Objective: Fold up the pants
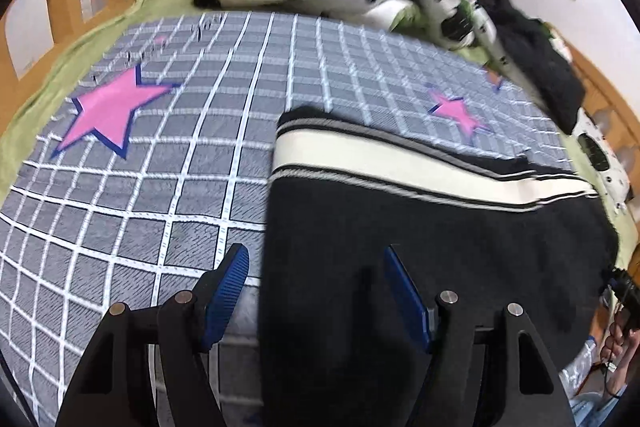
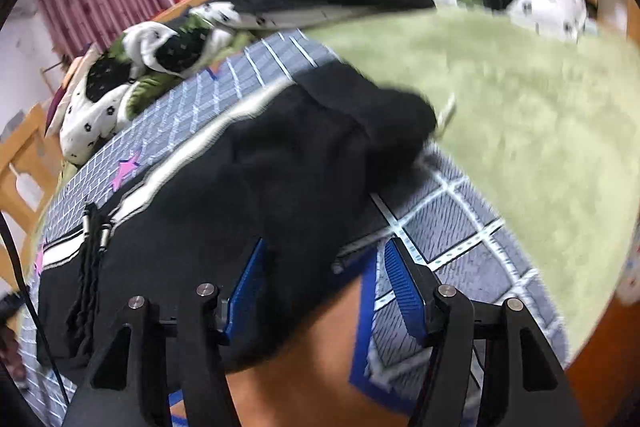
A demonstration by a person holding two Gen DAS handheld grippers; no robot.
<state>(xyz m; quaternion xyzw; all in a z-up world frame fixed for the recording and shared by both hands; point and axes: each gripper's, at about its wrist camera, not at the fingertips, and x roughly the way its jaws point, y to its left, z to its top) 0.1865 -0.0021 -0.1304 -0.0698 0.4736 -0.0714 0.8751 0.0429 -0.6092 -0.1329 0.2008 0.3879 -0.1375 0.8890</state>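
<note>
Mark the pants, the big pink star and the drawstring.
pants (image 1: 420,227): left wrist view, black fabric below the white stripe.
pink star (image 1: 110,109): left wrist view, star's centre.
drawstring (image 2: 90,259): right wrist view, cords near the metal tips.

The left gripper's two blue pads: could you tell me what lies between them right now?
In the left wrist view, the left gripper stands open, and the left edge of the black pants lies between its pads, with grid-patterned blanket beside it.

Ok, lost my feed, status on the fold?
Both grippers open, empty. Black pants flat on grid blanket, partly folded. Nothing blocking.
</note>
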